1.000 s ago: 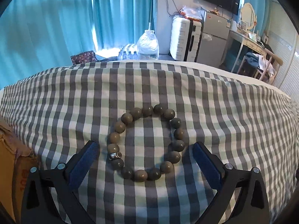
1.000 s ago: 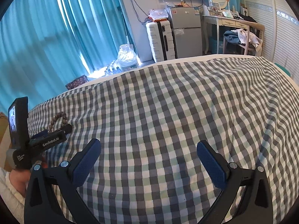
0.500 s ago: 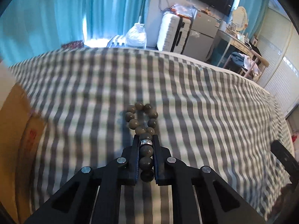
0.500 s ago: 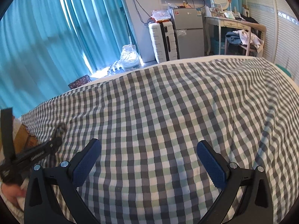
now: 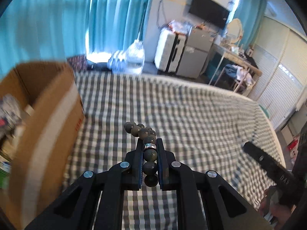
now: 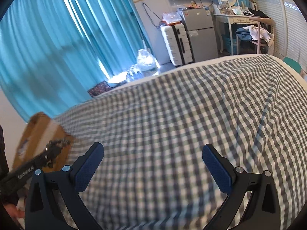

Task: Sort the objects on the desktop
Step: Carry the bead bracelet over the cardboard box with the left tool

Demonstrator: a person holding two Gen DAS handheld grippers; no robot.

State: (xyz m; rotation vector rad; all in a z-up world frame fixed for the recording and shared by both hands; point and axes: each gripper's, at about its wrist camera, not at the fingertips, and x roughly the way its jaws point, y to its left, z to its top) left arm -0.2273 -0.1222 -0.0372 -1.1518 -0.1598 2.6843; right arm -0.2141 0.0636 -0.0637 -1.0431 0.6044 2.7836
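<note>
My left gripper (image 5: 149,143) is shut on a bracelet of dark olive beads (image 5: 149,154) with one silver bead, held above the checked cloth (image 5: 172,115). The loose end of the bracelet bunches just beyond the fingertips. An open cardboard box (image 5: 46,115) stands to the left of it, with items inside. In the right wrist view my right gripper (image 6: 152,153) is open and empty over the cloth (image 6: 172,115). The left gripper with the beads (image 6: 57,143) shows at the far left in front of the box (image 6: 38,130).
Beyond the far edge of the cloth are teal curtains (image 5: 76,19), a water jug (image 5: 135,57), a white suitcase (image 5: 168,49), a small fridge (image 5: 197,55) and a desk with a chair (image 5: 239,71). The right gripper's body (image 5: 268,164) shows at the right.
My left gripper closed on the bracelet, lifted it off the cloth and swung left toward the cardboard box. The right gripper stayed open and barely moved.
</note>
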